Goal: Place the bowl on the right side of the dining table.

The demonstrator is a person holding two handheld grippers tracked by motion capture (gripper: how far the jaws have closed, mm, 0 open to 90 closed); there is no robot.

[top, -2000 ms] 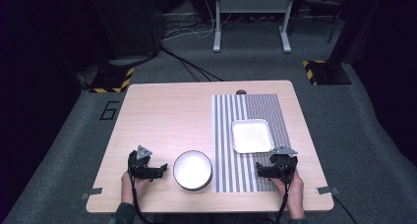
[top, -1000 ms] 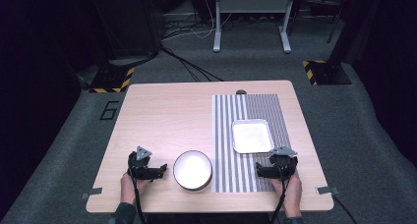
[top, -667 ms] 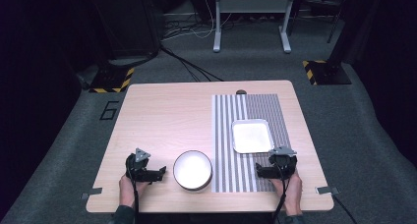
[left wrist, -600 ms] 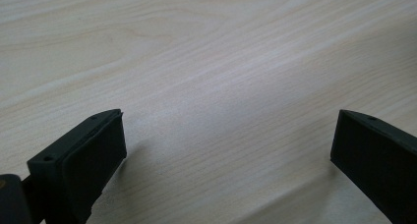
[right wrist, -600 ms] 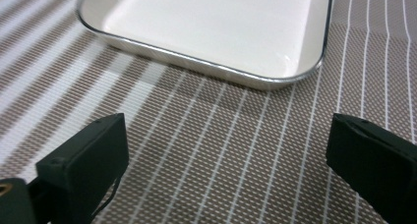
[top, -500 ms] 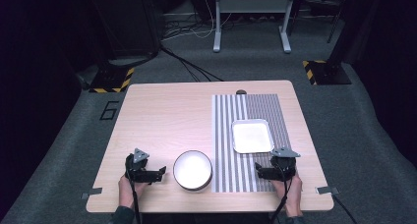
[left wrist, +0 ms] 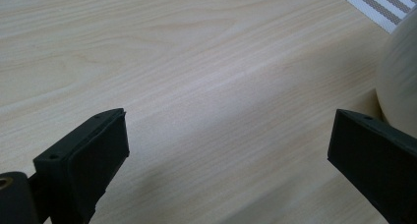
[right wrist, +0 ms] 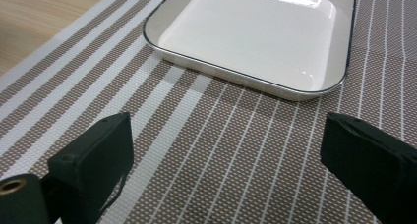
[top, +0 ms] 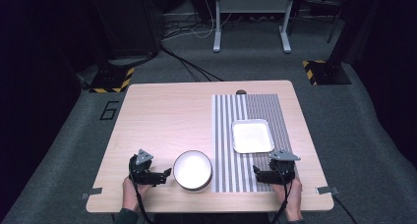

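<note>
L gripper jaws wide, empty; bowl just beside its R jaw. R gripper agape over striped mat; white tray near ahead.

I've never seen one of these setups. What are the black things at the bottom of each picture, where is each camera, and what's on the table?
No robot here: a person holds a two-jaw hand tool in each hand. The high view looks down on a light wooden table from above the person's side. There you see the left gripper and the right gripper. The other two views come from cameras riding on those grippers, so the black blocks at the bottom are their own jaws, standing wide apart with nothing between them. On the table sit a round white bowl and, on a brown-and-white striped placemat, a square white plate. Nothing is held.
</note>
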